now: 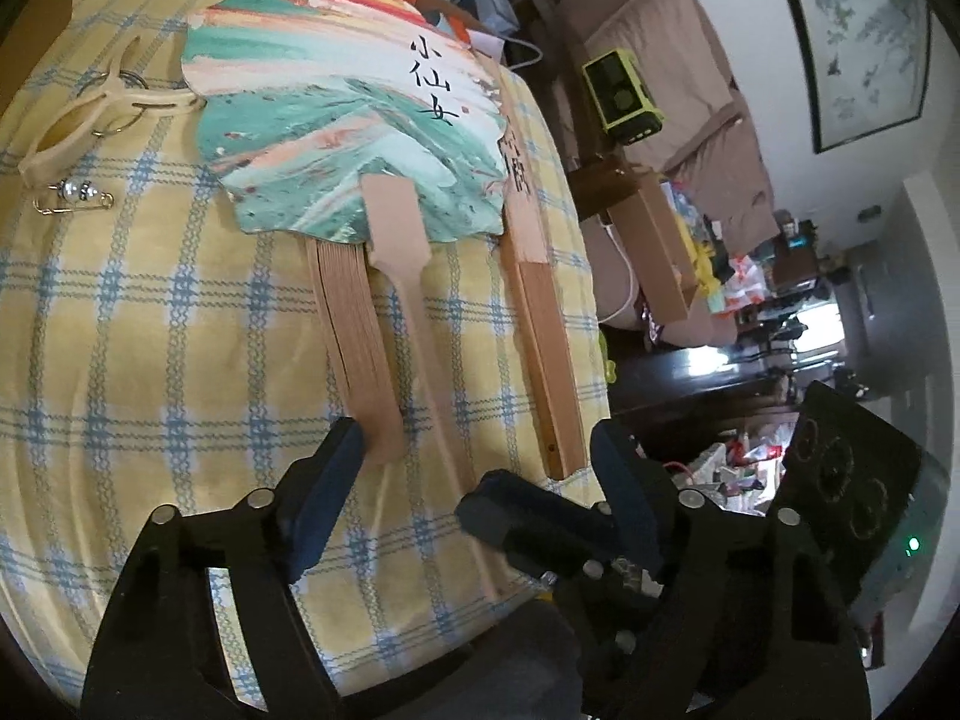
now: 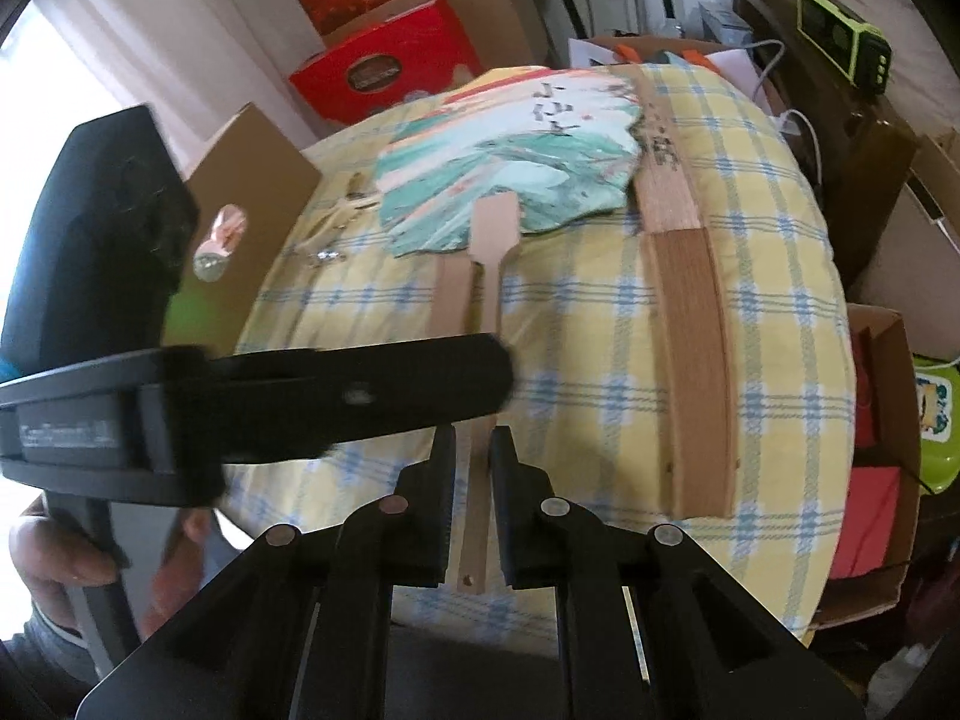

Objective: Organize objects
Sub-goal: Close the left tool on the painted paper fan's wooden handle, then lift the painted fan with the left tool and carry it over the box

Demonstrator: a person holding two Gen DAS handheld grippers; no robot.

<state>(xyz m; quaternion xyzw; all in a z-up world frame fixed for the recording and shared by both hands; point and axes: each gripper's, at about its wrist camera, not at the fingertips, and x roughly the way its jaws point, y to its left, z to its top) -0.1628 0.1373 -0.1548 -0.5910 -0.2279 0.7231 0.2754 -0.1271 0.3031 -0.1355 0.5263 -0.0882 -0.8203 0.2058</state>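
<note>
A painted flat fan [image 1: 342,108] [image 2: 504,174] lies on the yellow plaid cloth [image 1: 150,360], its thin wooden handle [image 1: 432,360] pointing toward me. My right gripper [image 2: 473,438] is shut on that handle [image 2: 474,510]. A folded wooden fan lies on each side of the handle, one on the left [image 1: 360,348] [image 2: 453,300] and one on the right [image 1: 540,324] [image 2: 690,360]. My left gripper [image 1: 477,441] stands open, straddling the handle and the near ends of both folded fans. Its left fingertip [image 1: 348,438] is right at the left fan's end. One of its fingers [image 2: 420,384] crosses the right wrist view.
A cream plastic clip with key rings [image 1: 90,114] and a pin with beads [image 1: 75,195] lie at the cloth's far left. Red gift boxes [image 2: 384,66] and a cardboard box [image 2: 252,198] stand behind. A green device [image 1: 621,90] sits on furniture to the right. A hand [image 2: 54,552] holds the left gripper.
</note>
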